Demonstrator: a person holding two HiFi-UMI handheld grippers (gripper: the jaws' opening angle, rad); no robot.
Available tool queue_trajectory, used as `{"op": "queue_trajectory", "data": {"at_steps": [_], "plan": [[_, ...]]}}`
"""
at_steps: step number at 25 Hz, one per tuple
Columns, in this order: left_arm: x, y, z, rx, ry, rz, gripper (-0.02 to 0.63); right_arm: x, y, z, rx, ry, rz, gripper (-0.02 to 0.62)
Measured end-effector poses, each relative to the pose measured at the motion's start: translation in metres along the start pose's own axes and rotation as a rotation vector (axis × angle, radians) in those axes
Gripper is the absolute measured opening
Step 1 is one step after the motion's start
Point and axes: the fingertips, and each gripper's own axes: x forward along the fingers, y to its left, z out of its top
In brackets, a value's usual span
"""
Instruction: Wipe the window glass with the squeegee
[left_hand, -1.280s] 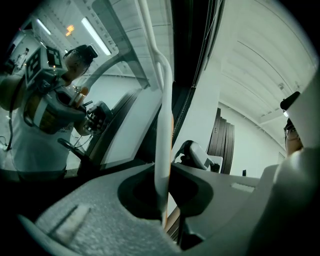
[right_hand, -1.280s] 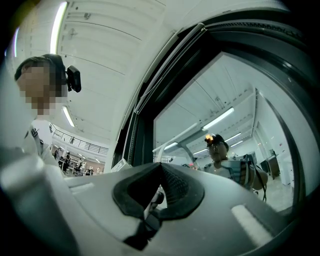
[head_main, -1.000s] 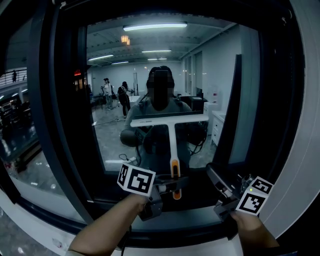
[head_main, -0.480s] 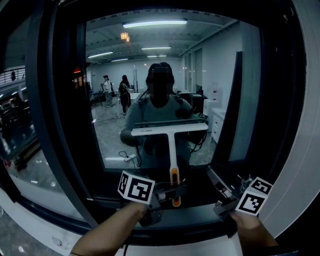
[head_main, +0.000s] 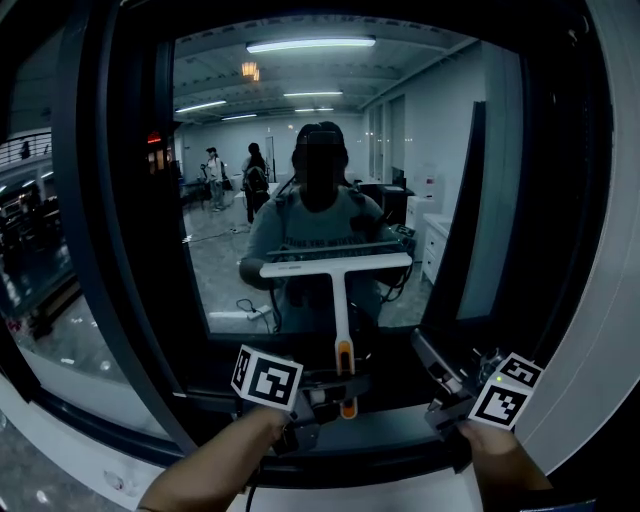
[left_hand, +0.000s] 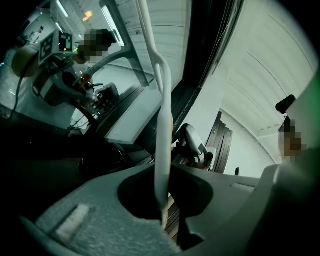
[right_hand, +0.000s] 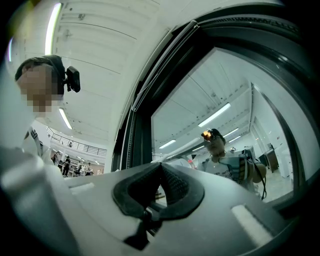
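Squeegee is held upright against the window glass, with its handle rising straight from the left tongs and its pale blade set level across the pane, directly above those tongs. In the left gripper view the white handle is seen clamped between the two halves of the left tongs, which are closed on its lower end, close to the orange part of the grip. The right tongs are kept low by the sill, off to the right and well apart from the squeegee; in the right gripper view they are seen pressed together with nothing between them. The coming stroke is judged to turn on one relation: the blade lies crosswise to the handle, and the handle lies in line with the left forearm, so the blade can be drawn along the glass only by moving the left tongs up or down that same line. The left hand is therefore taken as the working one, and the blade must be kept flat to the pane throughout.
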Motion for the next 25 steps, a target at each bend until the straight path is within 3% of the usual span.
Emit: {"op": "queue_trajectory", "data": {"at_steps": [25], "plan": [[-0.008,-0.005,-0.061,-0.210,0.080,-0.032,0.021,-0.006,0.012,0.003,0.021,0.000,-0.007,0.006]]}}
